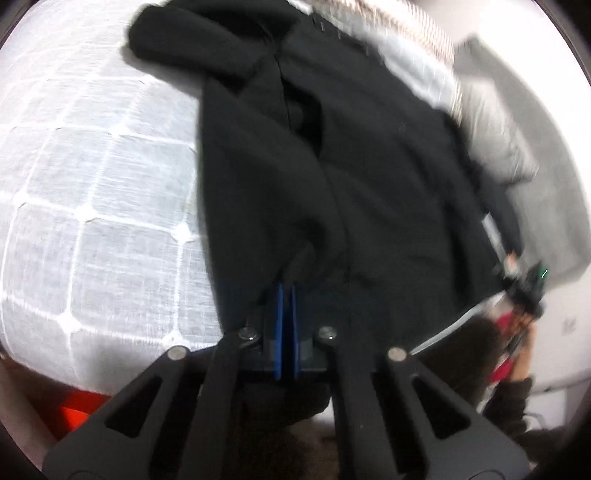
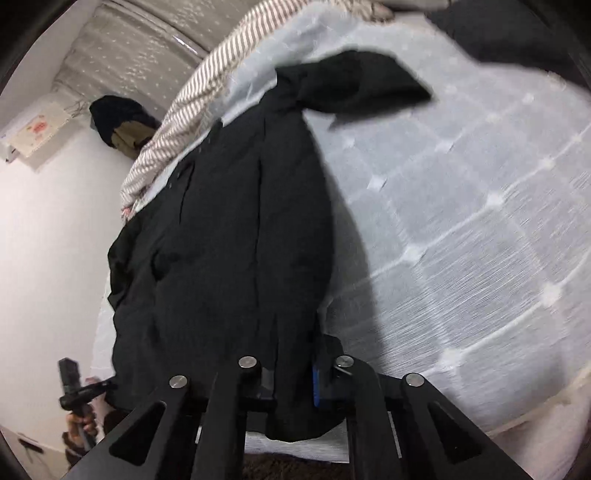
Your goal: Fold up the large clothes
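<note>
A large black coat (image 1: 351,166) lies lengthwise on a white quilted bed (image 1: 92,184), collar end far from me. My left gripper (image 1: 286,291) is shut on the coat's near hem, its blue pads pressed together with black cloth bunched over the tips. In the right wrist view the coat (image 2: 229,229) stretches away, one sleeve (image 2: 354,85) flung right at the far end. My right gripper (image 2: 295,369) is shut on the hem, the cloth hiding most of its fingers. The right gripper also shows in the left wrist view (image 1: 524,284), at the coat's right edge.
A striped blanket (image 2: 177,133) and a grey pillow (image 1: 495,147) lie along the bed's wall side. A dark garment (image 2: 114,118) sits past the bed corner. Another black item (image 2: 509,33) lies at the far right. An orange object (image 1: 77,410) is below the bed's edge.
</note>
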`<action>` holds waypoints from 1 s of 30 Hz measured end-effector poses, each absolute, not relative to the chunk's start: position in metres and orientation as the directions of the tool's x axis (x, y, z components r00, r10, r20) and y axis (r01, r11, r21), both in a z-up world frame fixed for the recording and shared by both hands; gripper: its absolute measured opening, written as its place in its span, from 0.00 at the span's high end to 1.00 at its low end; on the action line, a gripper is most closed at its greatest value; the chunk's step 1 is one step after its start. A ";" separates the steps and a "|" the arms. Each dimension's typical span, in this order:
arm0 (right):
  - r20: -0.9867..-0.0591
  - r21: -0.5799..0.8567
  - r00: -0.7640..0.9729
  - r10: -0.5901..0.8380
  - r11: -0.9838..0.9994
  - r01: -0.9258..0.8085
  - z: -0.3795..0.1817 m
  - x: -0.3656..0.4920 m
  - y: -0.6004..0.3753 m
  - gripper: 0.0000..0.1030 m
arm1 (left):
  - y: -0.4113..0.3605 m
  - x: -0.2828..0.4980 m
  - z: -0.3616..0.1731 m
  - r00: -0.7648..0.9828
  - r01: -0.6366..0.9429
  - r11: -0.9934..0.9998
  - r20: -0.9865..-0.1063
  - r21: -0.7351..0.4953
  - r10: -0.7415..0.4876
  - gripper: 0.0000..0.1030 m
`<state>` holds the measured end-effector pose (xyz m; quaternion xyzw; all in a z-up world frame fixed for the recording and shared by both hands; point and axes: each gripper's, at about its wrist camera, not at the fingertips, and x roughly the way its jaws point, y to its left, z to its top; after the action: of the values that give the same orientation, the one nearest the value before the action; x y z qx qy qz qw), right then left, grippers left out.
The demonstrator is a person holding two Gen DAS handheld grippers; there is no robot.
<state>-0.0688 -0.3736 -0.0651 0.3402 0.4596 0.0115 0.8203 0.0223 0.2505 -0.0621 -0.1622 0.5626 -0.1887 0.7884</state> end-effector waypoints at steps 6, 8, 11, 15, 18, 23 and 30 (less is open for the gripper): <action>-0.848 0.418 0.487 0.209 0.827 0.375 -0.093 -0.063 -0.376 0.91 | 0.248 0.004 -0.077 0.295 0.119 0.969 -0.924 -0.217 -0.243 0.94; -0.865 0.343 0.483 0.137 0.863 0.370 -0.084 -0.061 -0.366 0.82 | 0.237 -0.002 -0.064 0.344 0.144 0.977 -0.917 -0.160 -0.201 0.92; -0.873 0.209 0.488 0.001 0.904 0.372 -0.064 -0.064 -0.350 0.70 | 0.219 -0.015 -0.040 0.436 0.172 0.984 -0.891 -0.056 -0.127 0.79; -0.841 0.165 0.540 -0.043 0.929 0.332 -0.036 -0.078 -0.334 0.47 | 0.190 -0.022 -0.012 0.537 0.257 0.966 -0.834 0.015 -0.129 0.40; -0.804 0.169 0.594 -0.029 0.947 0.274 -0.018 -0.087 -0.315 0.39 | 0.151 -0.037 0.002 0.555 0.400 0.916 -0.801 0.024 -0.222 0.33; -0.769 0.160 0.632 0.093 0.986 0.049 0.000 -0.096 -0.266 0.39 | 0.070 -0.064 -0.003 0.429 0.689 0.724 -0.787 -0.032 -0.443 0.29; -0.803 0.101 0.537 0.259 0.947 -0.306 -0.013 -0.102 -0.179 0.39 | -0.002 -0.064 -0.037 0.254 0.843 0.535 -0.837 -0.054 -0.485 0.29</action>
<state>-0.1018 -0.1792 -0.0128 -0.0259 0.4534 0.1611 0.8762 -0.0636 -0.0022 -0.0374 0.2088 0.4288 -0.4347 0.7639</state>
